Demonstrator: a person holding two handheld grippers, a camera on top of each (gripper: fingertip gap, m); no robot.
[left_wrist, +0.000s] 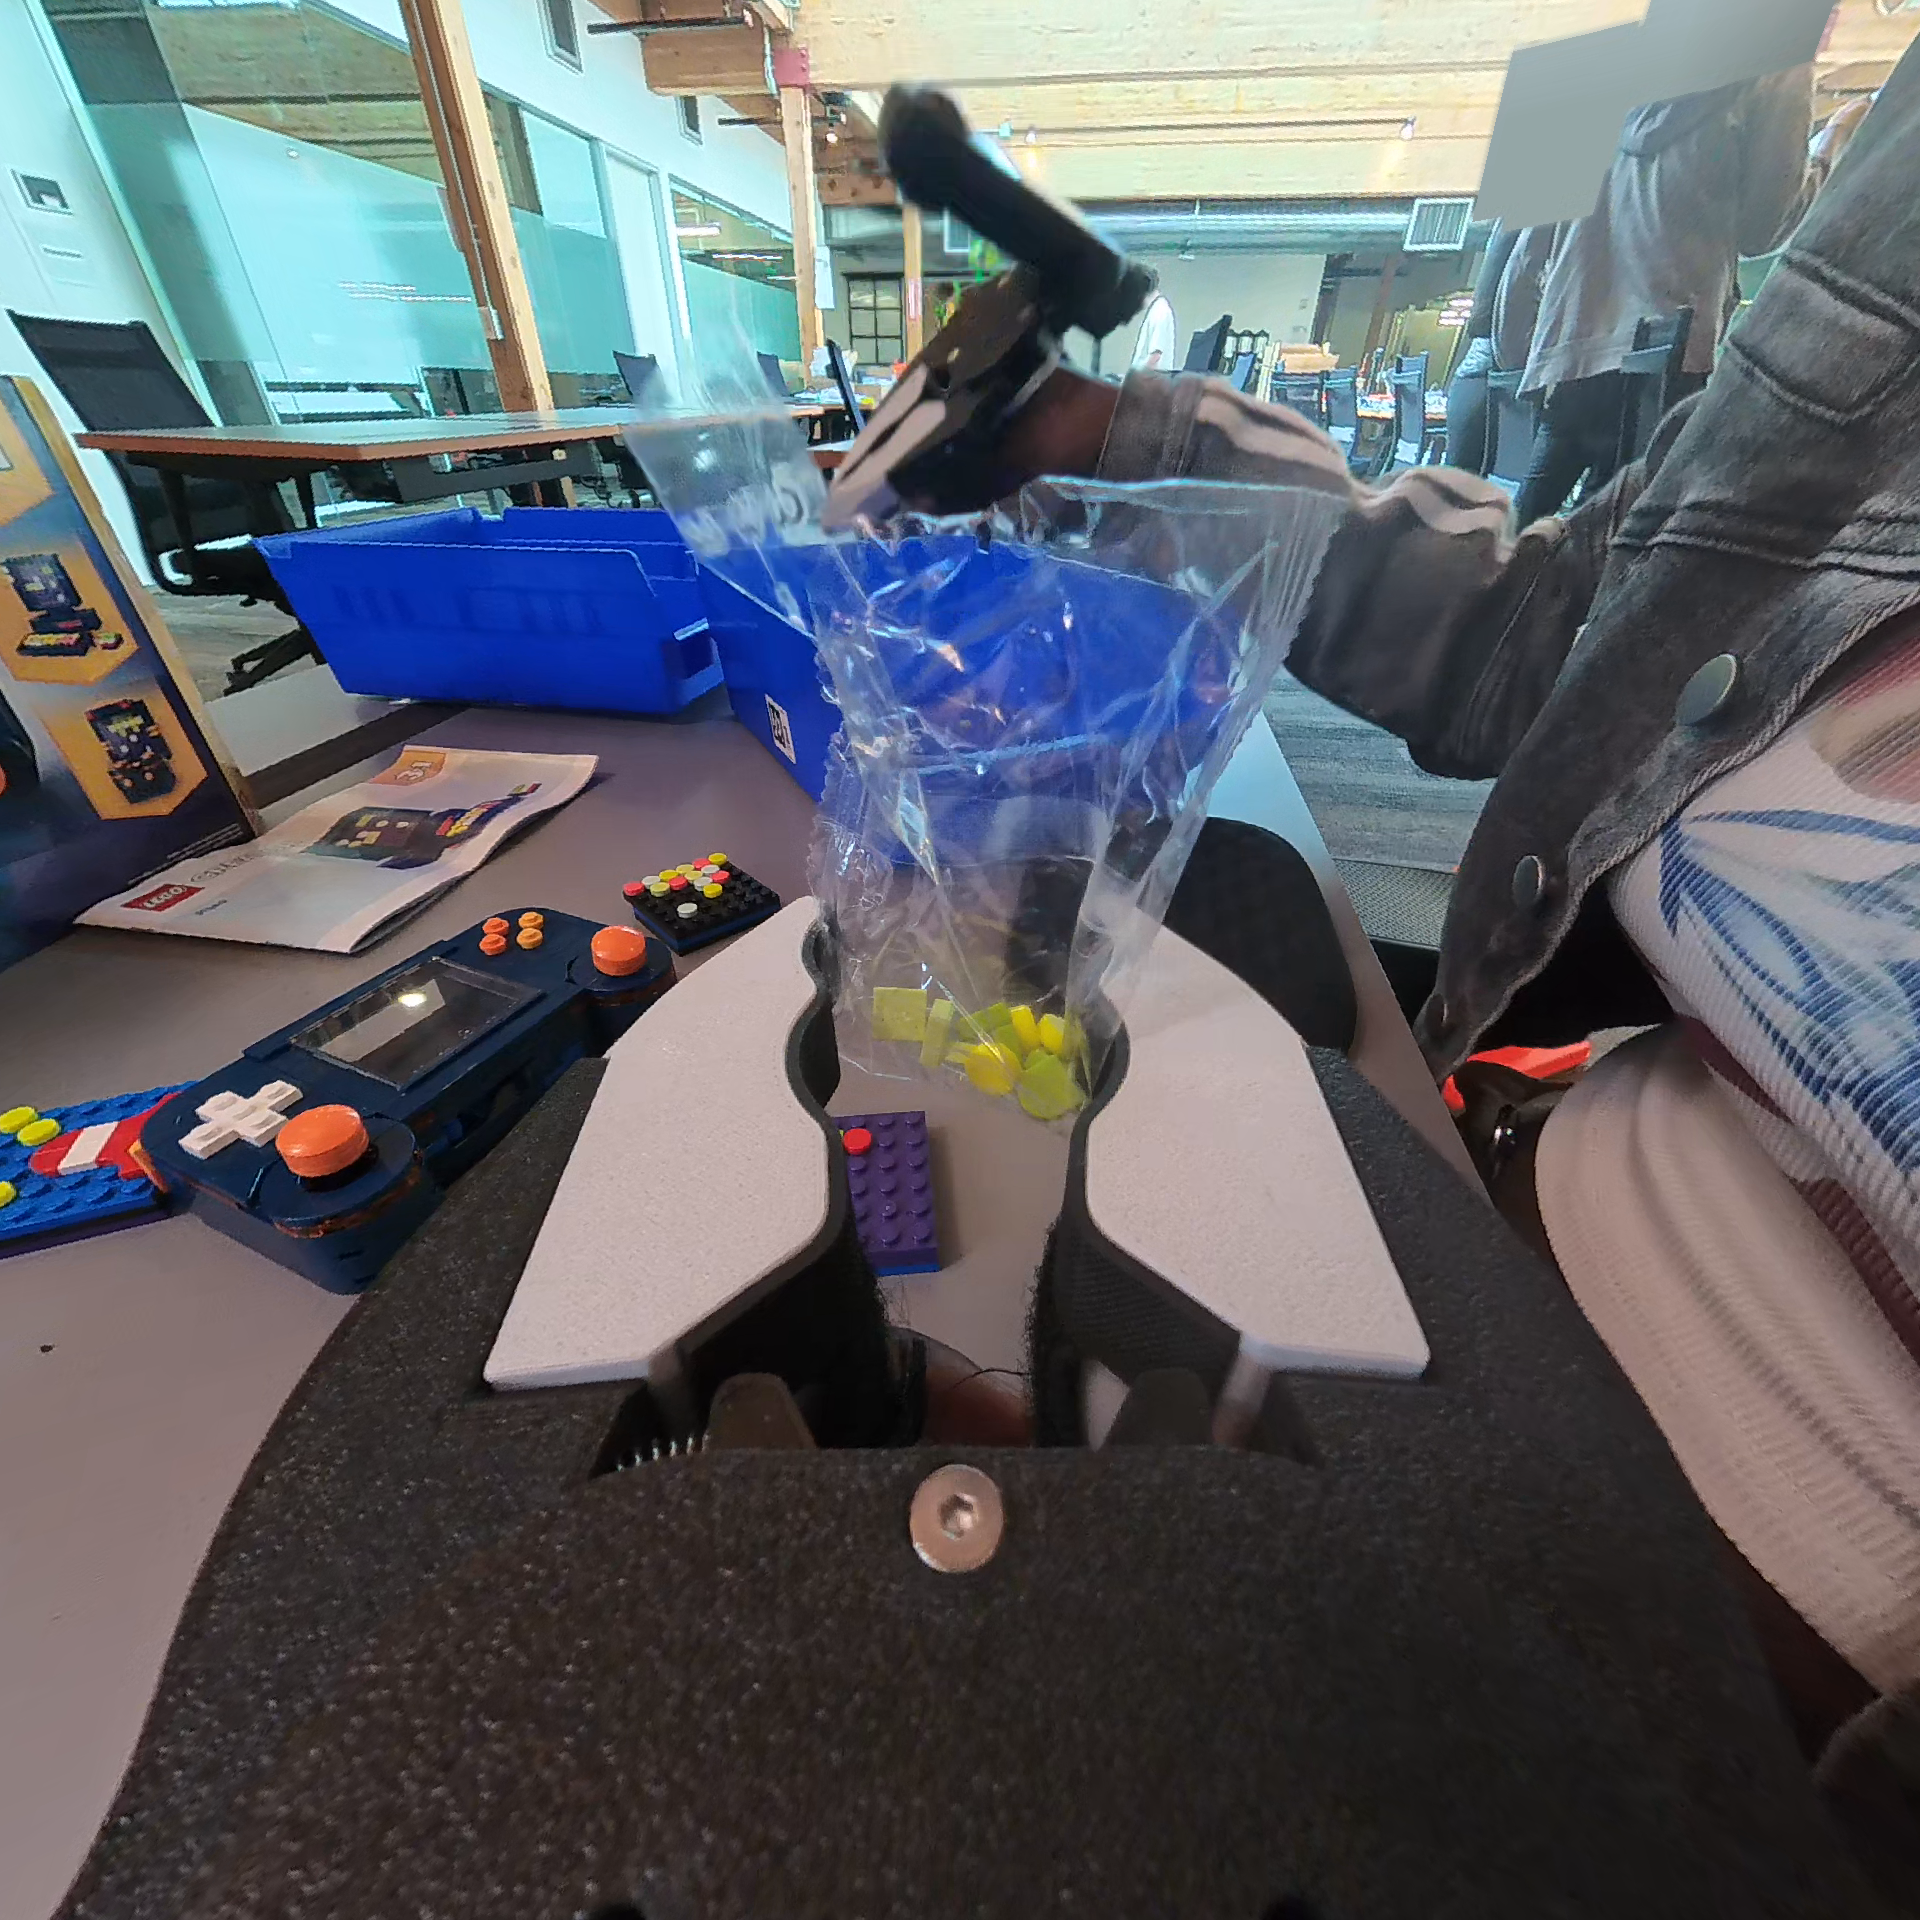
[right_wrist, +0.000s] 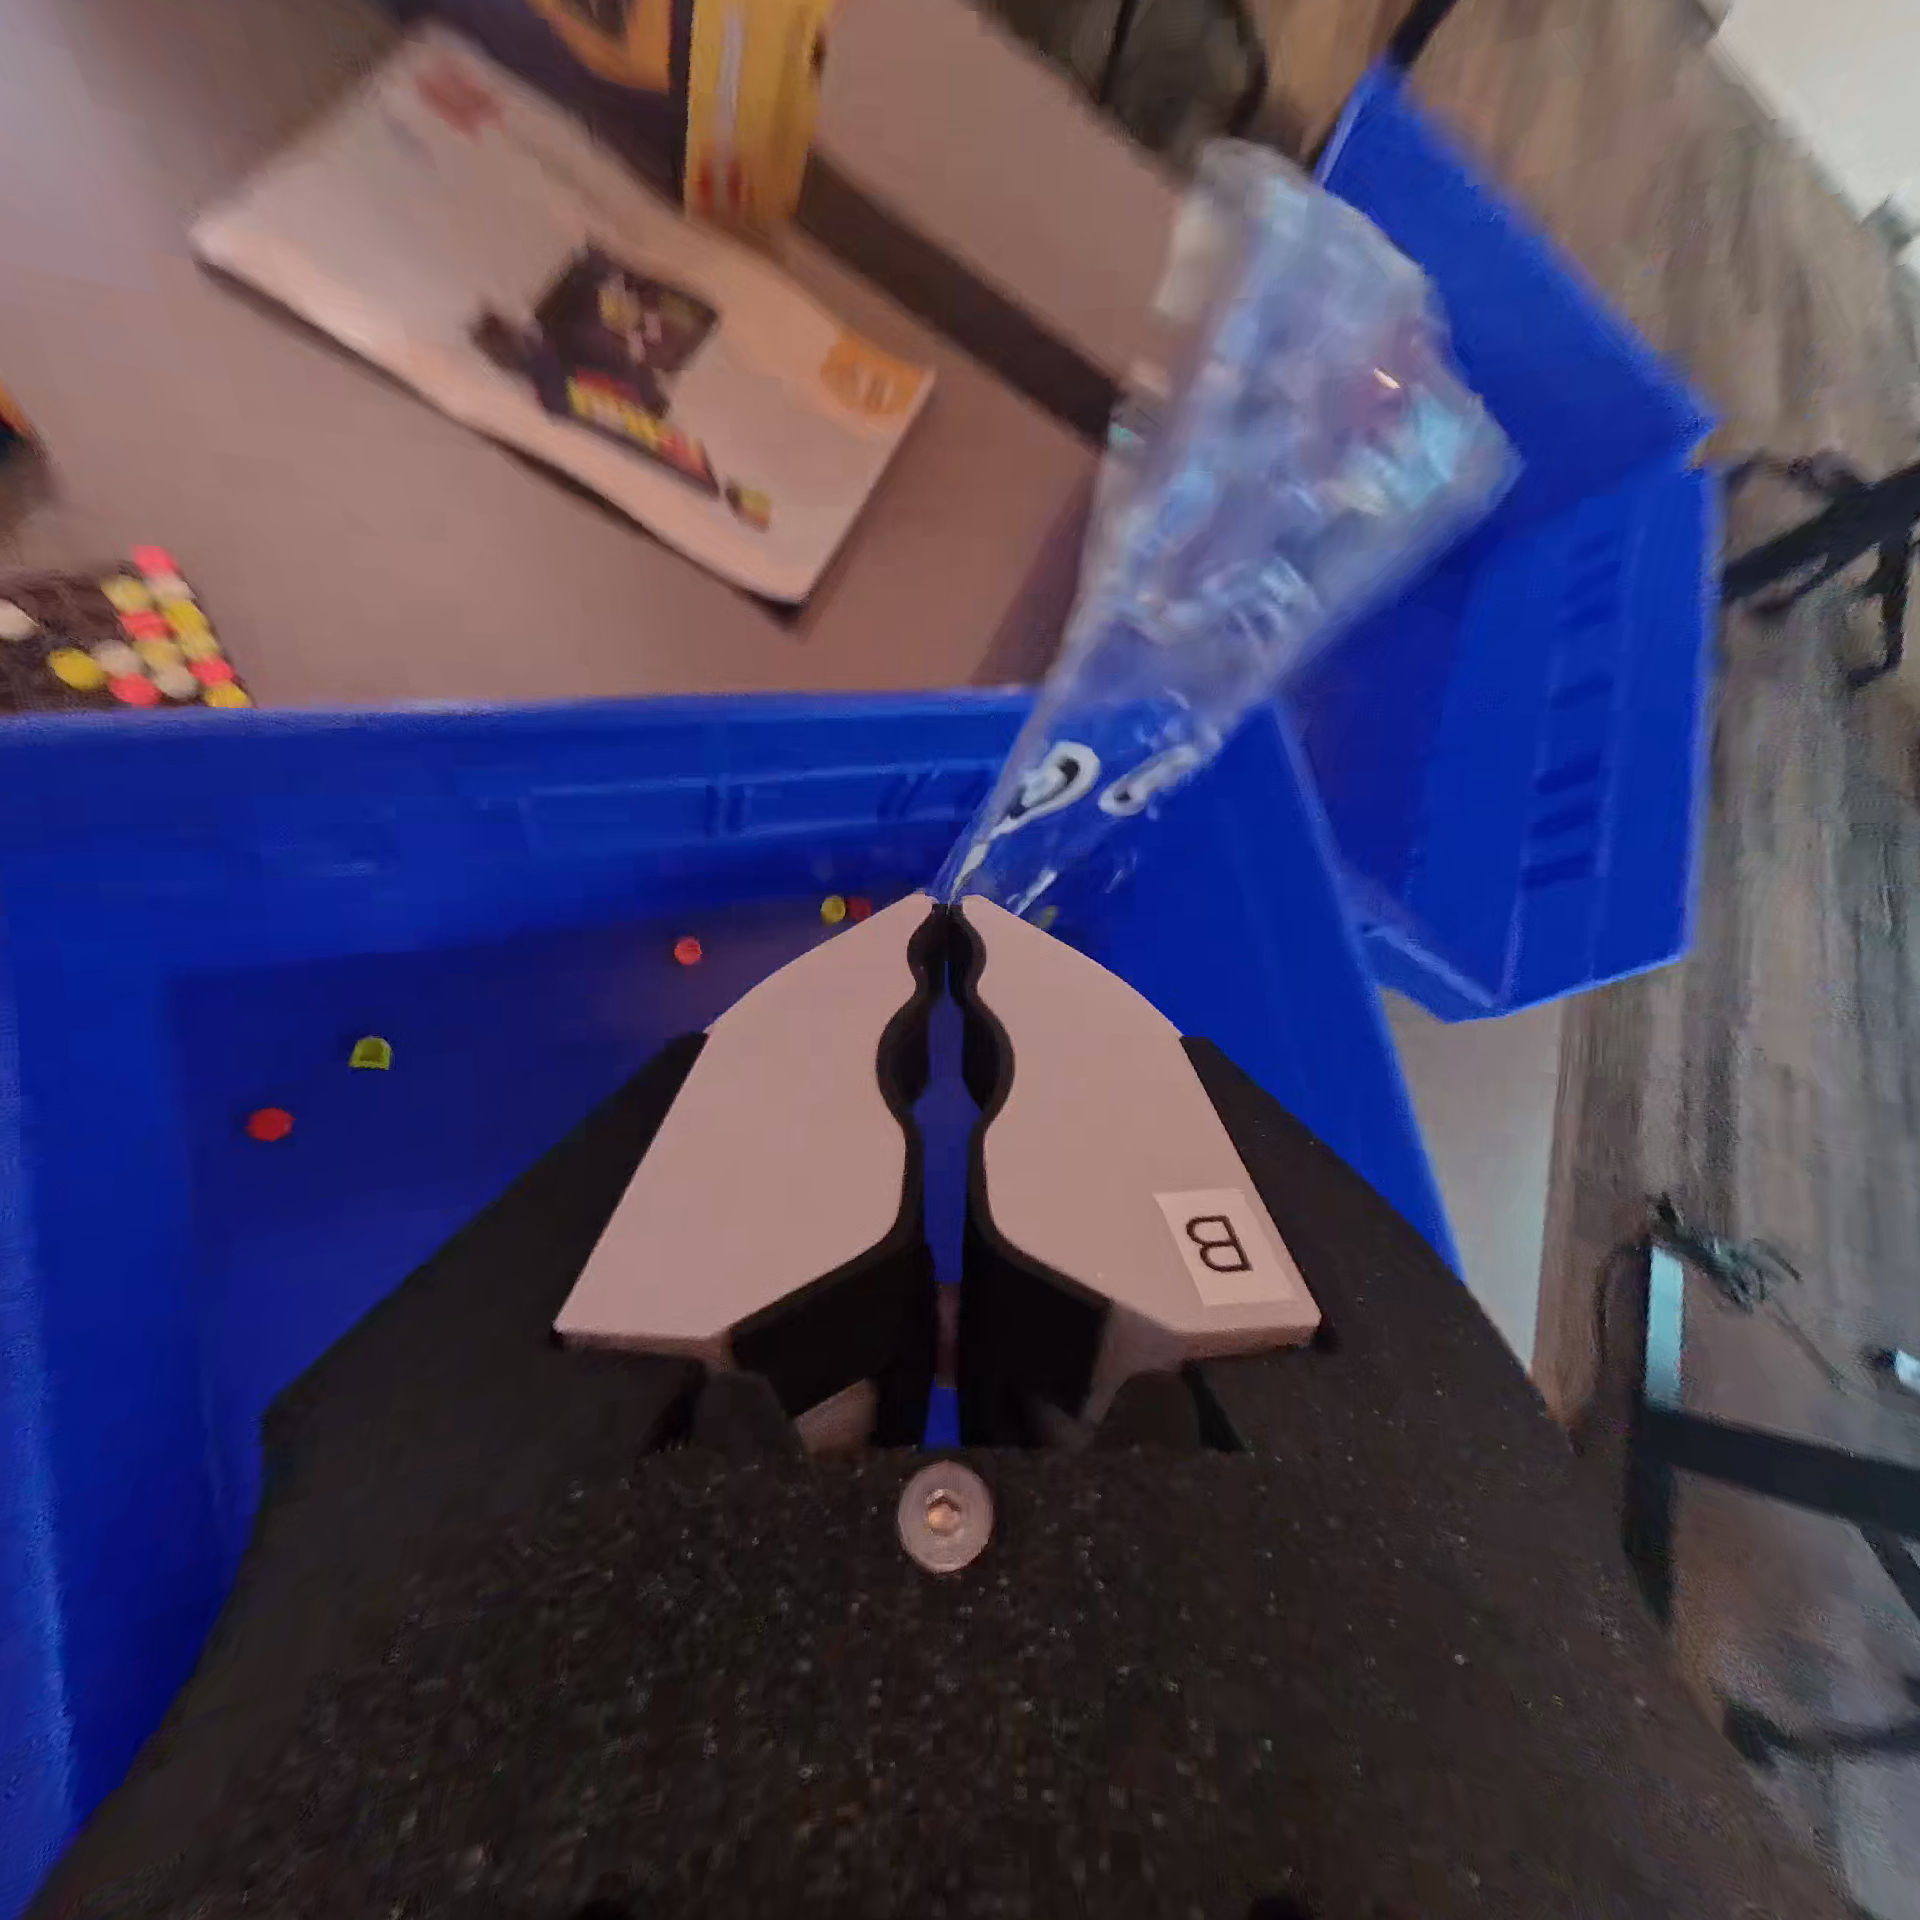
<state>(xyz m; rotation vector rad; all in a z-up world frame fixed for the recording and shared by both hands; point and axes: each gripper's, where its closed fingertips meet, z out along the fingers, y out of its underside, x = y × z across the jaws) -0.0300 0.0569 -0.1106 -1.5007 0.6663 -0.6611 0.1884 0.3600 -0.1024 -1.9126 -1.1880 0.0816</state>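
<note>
A clear plastic bag (left_wrist: 997, 727) stands upright with several yellow-green pieces (left_wrist: 997, 1044) at its bottom. My left gripper (left_wrist: 977, 935) grips the bag's lower end, and both fingers press against its sides just above the grey table (left_wrist: 644, 790). My right gripper (left_wrist: 862, 499) is above it, shut on the bag's top edge. In the right wrist view the right gripper (right_wrist: 943, 909) has its tips together, and the bag (right_wrist: 1247, 520) fans out past them over a blue bin (right_wrist: 520, 810).
Two blue bins (left_wrist: 488, 603) stand at the back; one holds loose small pieces (right_wrist: 270, 1122). A booklet (left_wrist: 353, 842), a navy brick-built handheld console (left_wrist: 416, 1060), a black studded plate (left_wrist: 701, 899), a purple plate (left_wrist: 894, 1184) and a box (left_wrist: 73, 644) lie left. A person's jacket (left_wrist: 1662, 623) is right. The left gripper's tips are roughly 40 cm from the right gripper's. The right gripper is farther from the purple plate (left_wrist: 894, 1184), some 35 cm, than the left, some 10 cm.
</note>
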